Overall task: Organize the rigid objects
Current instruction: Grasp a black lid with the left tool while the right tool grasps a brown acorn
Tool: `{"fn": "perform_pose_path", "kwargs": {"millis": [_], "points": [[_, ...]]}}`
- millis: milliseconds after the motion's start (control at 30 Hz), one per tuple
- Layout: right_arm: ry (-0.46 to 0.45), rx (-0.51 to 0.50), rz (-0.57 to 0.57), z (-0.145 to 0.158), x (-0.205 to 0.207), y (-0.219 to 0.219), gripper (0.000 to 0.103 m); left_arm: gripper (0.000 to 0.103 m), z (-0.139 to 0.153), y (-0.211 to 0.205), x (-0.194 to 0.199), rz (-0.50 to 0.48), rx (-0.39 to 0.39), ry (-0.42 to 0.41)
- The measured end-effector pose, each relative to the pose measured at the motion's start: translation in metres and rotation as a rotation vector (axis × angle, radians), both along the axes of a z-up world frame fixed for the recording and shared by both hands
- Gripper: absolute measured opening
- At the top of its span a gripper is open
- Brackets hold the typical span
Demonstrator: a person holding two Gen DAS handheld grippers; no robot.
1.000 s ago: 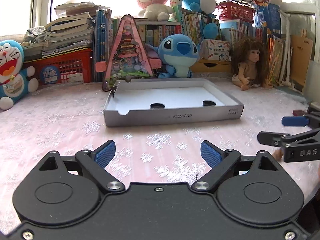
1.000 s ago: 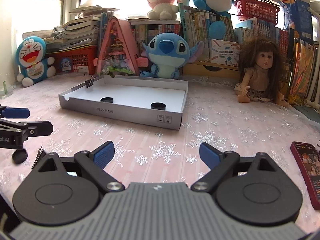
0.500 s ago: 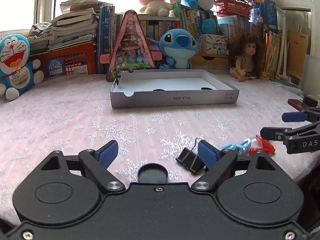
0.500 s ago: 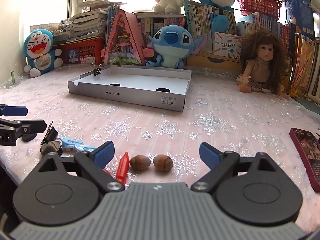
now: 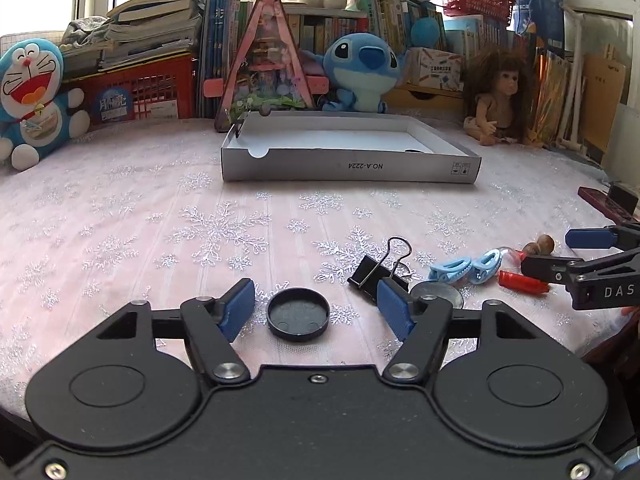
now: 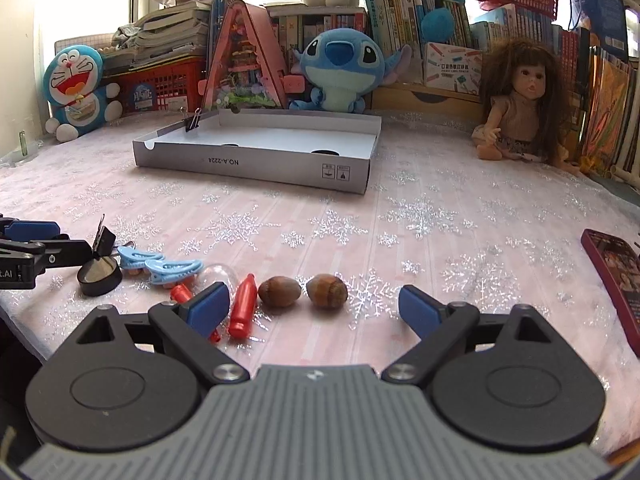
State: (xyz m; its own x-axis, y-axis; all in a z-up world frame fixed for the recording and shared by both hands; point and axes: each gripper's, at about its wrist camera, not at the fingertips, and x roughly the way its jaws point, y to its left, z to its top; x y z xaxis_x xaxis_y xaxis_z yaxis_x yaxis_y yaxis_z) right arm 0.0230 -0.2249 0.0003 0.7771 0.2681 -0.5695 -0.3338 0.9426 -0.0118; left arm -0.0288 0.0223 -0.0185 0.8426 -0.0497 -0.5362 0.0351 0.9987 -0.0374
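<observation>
A black round cap (image 5: pixel 298 314) lies on the cloth between the blue pads of my left gripper (image 5: pixel 316 308). Its jaws are closing, and neither pad touches the cap. A black binder clip (image 5: pixel 376 272) sits just beyond its right finger. My right gripper (image 6: pixel 313 311) is open, with two brown acorns (image 6: pixel 279 291) (image 6: pixel 327 290) just ahead between its fingers. A red toy bottle (image 6: pixel 244 312) lies by its left pad. Two light blue clips (image 6: pixel 172 268) and a black round tin (image 6: pixel 99 274) lie further left. The shallow grey box (image 5: pixel 348 164) stands mid-table with dark caps inside.
A dark red phone (image 6: pixel 612 280) lies at the table's right edge. Plush toys, a doll (image 6: pixel 516 100), a pink triangular house, books and red baskets line the back. A binder clip (image 6: pixel 193 120) is clipped on the box's far left corner. My left gripper's fingers (image 6: pixel 60 258) enter the right view.
Both views have tipped down, so the small objects near the front edge have come into sight. The left pads have drawn closer together around the black cap.
</observation>
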Motion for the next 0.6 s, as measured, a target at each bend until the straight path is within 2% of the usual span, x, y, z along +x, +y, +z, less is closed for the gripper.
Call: {"fn": "perform_pose_path", "kwargs": {"millis": [167,300,467,600], "points": [[0.008,-0.005,-0.001,-0.0026,0.0007,0.0003,0.095,0.063,-0.0007,-0.0013,0.0006,-0.004,-0.002,-0.006],[0.011,-0.005,-0.005,-0.0023,0.0005,0.0011,0.095,0.055,-0.0001,-0.0001,-0.0001,0.005,-0.002,-0.009],[0.012,-0.009,0.004,-0.0013,0.0007,0.0025,0.089,0.042,0.0021,0.0043,-0.0011,0.008,-0.016,-0.01],[0.011,-0.01,0.017,-0.0003,-0.0004,0.004,0.083,0.04,0.0052,0.0036,-0.0052,-0.008,-0.017,-0.026]]}}
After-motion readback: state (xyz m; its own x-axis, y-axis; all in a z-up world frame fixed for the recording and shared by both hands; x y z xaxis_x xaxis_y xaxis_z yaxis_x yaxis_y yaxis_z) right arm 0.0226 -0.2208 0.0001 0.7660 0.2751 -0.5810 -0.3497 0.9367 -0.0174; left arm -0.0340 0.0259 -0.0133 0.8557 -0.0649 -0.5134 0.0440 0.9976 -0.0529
